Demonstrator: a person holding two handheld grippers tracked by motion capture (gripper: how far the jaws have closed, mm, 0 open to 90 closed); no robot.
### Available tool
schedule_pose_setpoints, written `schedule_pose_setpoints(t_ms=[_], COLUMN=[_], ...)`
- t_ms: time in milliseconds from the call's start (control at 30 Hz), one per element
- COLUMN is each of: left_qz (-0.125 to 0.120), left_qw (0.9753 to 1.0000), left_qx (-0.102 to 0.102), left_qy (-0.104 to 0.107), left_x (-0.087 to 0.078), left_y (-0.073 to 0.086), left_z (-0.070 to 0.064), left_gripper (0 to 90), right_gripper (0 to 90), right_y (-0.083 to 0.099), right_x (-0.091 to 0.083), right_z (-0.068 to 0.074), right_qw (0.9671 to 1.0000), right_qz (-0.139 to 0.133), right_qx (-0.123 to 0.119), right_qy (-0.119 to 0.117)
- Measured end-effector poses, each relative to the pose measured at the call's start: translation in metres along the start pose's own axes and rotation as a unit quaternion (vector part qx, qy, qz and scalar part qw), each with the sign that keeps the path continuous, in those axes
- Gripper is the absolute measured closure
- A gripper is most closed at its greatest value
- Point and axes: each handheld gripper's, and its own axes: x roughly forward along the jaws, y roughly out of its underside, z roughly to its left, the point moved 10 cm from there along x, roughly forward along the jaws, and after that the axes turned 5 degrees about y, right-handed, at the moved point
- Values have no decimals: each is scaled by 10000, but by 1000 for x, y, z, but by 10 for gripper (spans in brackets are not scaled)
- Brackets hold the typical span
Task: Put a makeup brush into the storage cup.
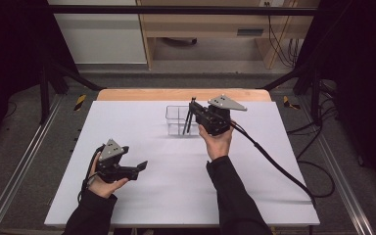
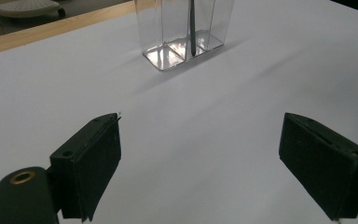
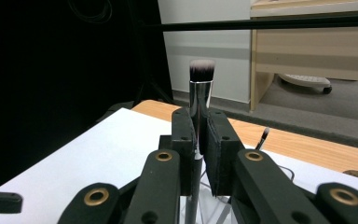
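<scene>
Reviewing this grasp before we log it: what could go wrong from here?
1. The right gripper pinches the makeup brush on its smooth metal ferrule; it could slip or tilt.
2. The clear organizer looks light, and a thin brush already leans in it; a nudge could tip either.
3. The left gripper is open and away from the organizer, so nothing steadies it.

Two brushes: one makeup brush (image 3: 200, 93) clamped upright between the right gripper's (image 3: 199, 135) jaws, one thin brush (image 3: 262, 138) just beyond. One clear organizer (image 1: 177, 120) below.
</scene>
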Motion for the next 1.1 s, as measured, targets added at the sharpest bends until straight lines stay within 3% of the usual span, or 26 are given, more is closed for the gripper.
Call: schedule_pose_setpoints(t_ms=[1100], left_qz=[80], left_qw=[9999], left_qx=[93], left_qy=[64], left_x=[3], left_y=[1], left_z=[-4], left_gripper=[116], right_gripper=[837], right_y=[-16], right_x=[37], right_z=[-17], right_qw=[9994], right_qz=[-37], right_qx=[-100], right_qy=[339])
